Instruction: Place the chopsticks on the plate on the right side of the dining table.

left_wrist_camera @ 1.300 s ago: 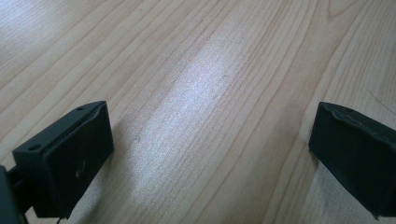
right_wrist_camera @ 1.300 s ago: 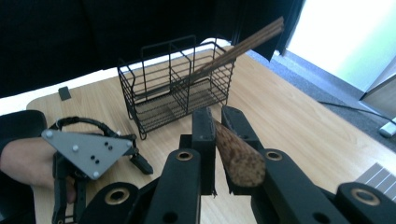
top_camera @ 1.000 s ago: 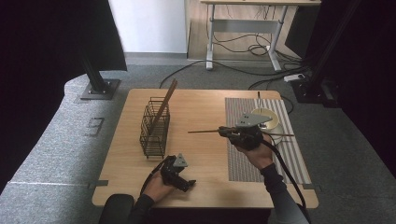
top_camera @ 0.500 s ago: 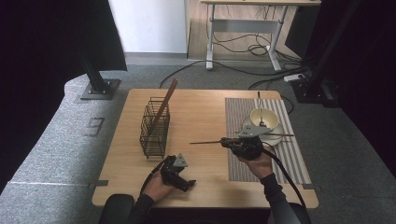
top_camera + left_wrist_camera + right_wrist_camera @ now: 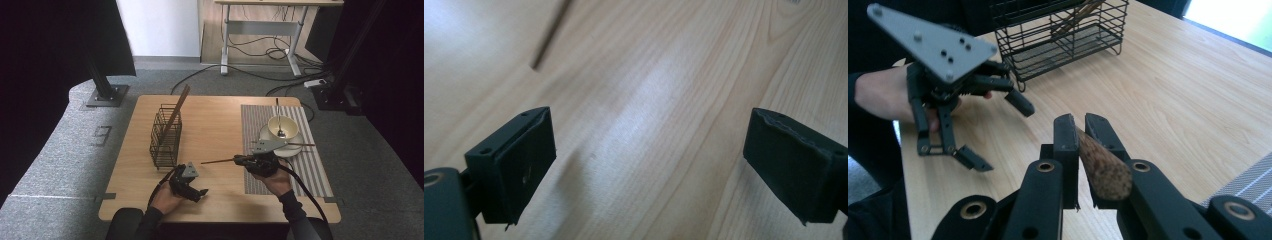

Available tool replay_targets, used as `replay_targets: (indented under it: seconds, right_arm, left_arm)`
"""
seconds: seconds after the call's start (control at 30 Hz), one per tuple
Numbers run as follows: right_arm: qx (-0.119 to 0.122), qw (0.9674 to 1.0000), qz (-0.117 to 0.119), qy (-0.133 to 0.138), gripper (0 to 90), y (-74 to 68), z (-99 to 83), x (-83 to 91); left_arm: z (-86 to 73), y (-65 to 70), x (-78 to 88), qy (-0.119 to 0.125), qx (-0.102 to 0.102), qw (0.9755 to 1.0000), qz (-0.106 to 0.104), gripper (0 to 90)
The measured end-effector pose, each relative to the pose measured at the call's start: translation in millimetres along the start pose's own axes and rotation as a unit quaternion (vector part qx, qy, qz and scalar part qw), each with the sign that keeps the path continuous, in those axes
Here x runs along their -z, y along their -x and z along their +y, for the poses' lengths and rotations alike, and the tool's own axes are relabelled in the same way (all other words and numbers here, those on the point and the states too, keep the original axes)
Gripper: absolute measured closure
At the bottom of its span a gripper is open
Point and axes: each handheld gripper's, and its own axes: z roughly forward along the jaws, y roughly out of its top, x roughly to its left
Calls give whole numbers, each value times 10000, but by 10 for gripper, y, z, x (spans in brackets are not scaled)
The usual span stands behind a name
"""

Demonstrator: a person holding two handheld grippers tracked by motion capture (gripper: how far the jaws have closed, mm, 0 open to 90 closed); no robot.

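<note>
We hold 1 chopstick (image 5: 220,161) pinched in the right gripper (image 5: 240,160), its jaws pressed on the thick end so the thin tip points left toward the wire basket (image 5: 165,137), where another chopstick (image 5: 177,107) leans already. That level carry, above the wooden table (image 5: 215,125), probably sets up dropping it in. Our left gripper (image 5: 200,191) rests near the front edge, jaws spread and just closing slightly, with nothing between them.
</note>
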Motion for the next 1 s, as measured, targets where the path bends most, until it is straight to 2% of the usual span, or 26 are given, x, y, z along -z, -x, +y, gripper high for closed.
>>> replay_targets:
  seconds: [0.2, 0.33, 0.57, 0.67, 0.77, 1.0]
  right_arm:
    - [25, 9999, 146, -19, 834, -56, 3, -8]
    - [28, 9996, 283, -19, 834, -100, 10, -30]
    - [134, 9987, 475, -127, 834, -212, 24, -103]
    - [199, 9981, 543, -191, 834, -265, 38, -127]
    - [246, 9977, 576, -245, 834, -302, 53, -136]
    - [199, 9971, 694, -230, 834, -316, 65, -122]
  left_arm:
    - [18, -39, 73, 173, 59, 9998, 1, 67]
    - [41, -25, 99, 307, -36, 9995, -10, 97]
    - [69, -13, 81, 341, -251, 9991, 86, 177]
    - [74, -11, 83, 400, -318, 9986, 95, 247]
    - [72, -19, 97, 456, -358, 9983, 87, 362]
    - [65, -25, 128, 537, -471, 9974, -10, 609]
